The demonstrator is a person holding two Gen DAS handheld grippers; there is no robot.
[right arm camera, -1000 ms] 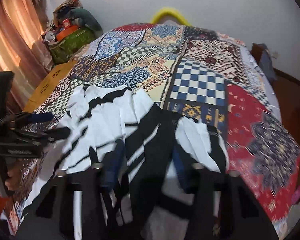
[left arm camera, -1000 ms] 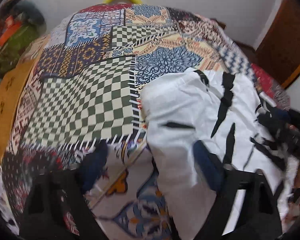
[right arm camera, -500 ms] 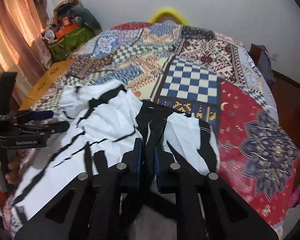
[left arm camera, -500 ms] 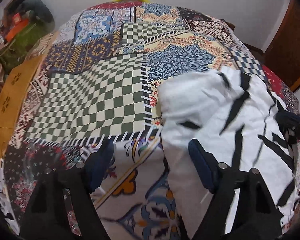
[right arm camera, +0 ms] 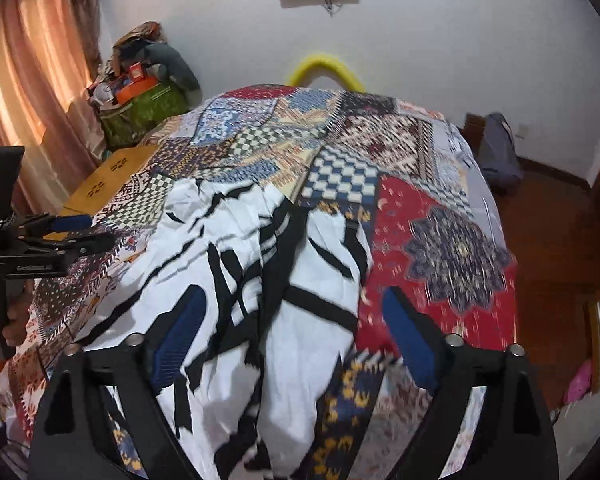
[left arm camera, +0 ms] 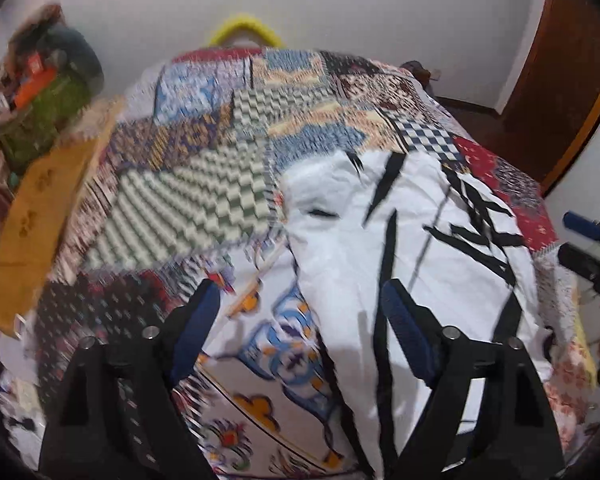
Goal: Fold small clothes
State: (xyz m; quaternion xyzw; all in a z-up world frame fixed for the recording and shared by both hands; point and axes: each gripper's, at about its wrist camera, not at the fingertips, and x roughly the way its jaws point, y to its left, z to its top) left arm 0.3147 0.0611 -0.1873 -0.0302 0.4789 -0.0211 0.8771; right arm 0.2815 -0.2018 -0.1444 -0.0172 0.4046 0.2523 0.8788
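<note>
A white garment with black stripes (left arm camera: 400,240) lies spread on the patchwork bedspread (left arm camera: 204,200). My left gripper (left arm camera: 300,312) hovers over the garment's left edge; its jaws are opening, and cloth lies below them without being pinched. In the right wrist view the same garment (right arm camera: 260,260) fills the middle. My right gripper (right arm camera: 292,304) hangs above its right half, jaws opening wide, the pads clear of the cloth. The left gripper (right arm camera: 72,232) shows at the left edge there, held by a hand.
The bed fills both views. A yellow curved object (right arm camera: 324,68) stands at its far end. A green bag with clutter (right arm camera: 140,112) and a curtain (right arm camera: 28,80) are on the left, an orange board (left arm camera: 32,220) beside the bed, wooden floor (right arm camera: 560,220) on the right.
The right gripper was shut on a black-striped fold half a second ago and has let it go, jaws now wide. Both grippers have pulled back and up. The garment lies flatter.
</note>
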